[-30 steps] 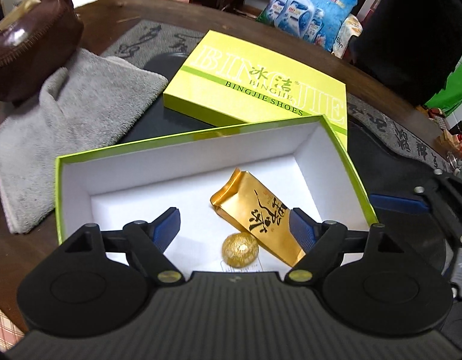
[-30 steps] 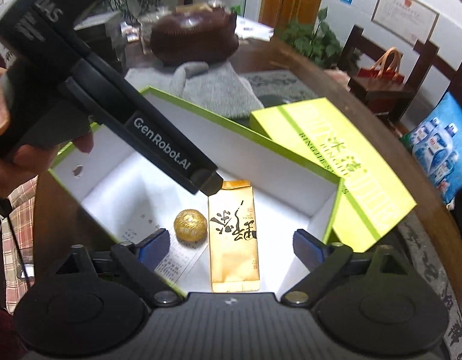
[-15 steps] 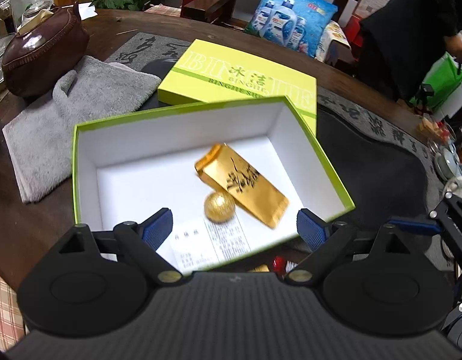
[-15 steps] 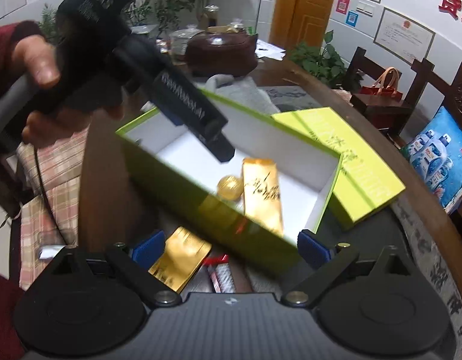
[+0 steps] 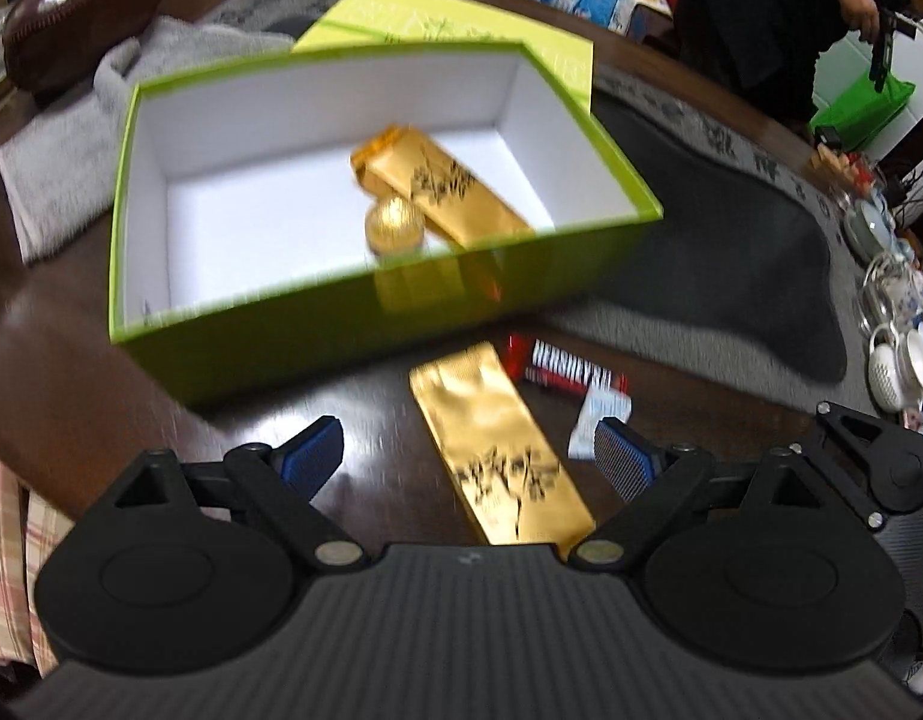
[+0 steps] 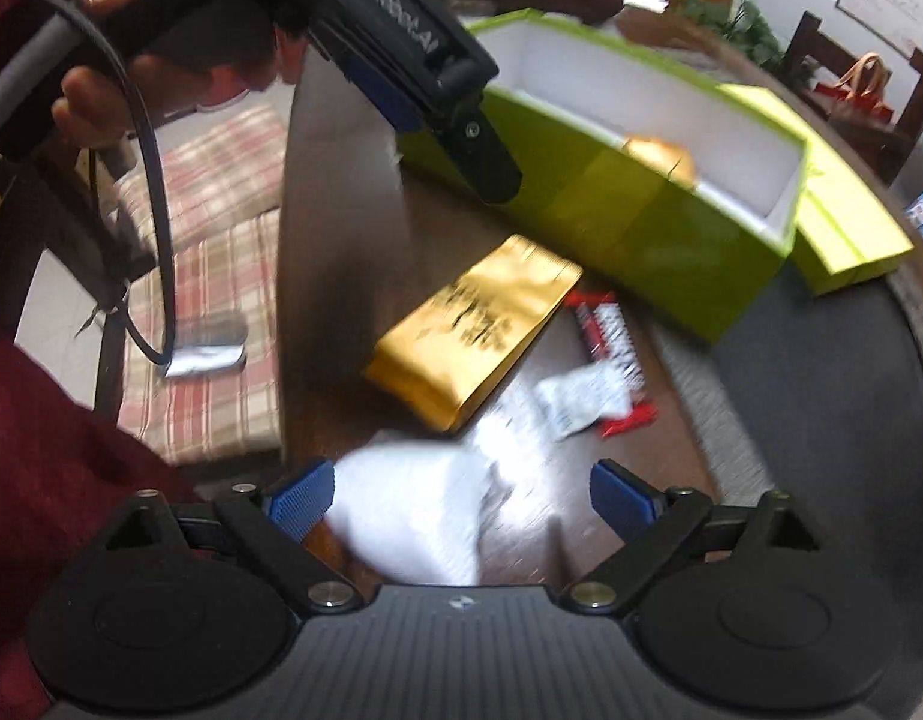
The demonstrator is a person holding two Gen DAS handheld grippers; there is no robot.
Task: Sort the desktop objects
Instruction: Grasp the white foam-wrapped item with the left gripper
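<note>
A gold foil packet (image 5: 503, 450) lies flat on the dark table (image 5: 353, 396) just in front of the green box (image 5: 401, 306), where another packet (image 5: 449, 192) and a gold ball (image 5: 395, 227) already sit. It looks light, slick and crinkly, so pinching across its narrow width seems safest. Both the left gripper (image 5: 467, 450) and the right gripper (image 6: 461, 495) hang wide apart, holding nothing.

Lower frame of the left wrist view: the left gripper (image 5: 467, 456) shows a ribbed black housing, two round black hubs, brass-coloured pivot screws and blue textured finger pads (image 5: 623, 459). The right gripper (image 6: 461, 495) is built the same. Upper left of the right wrist view: a hand (image 6: 110, 60) on a black handle lettered "GenRobot.AI", a black cable looping down, and a dark red sleeve (image 6: 47, 438) at lower left.
</note>
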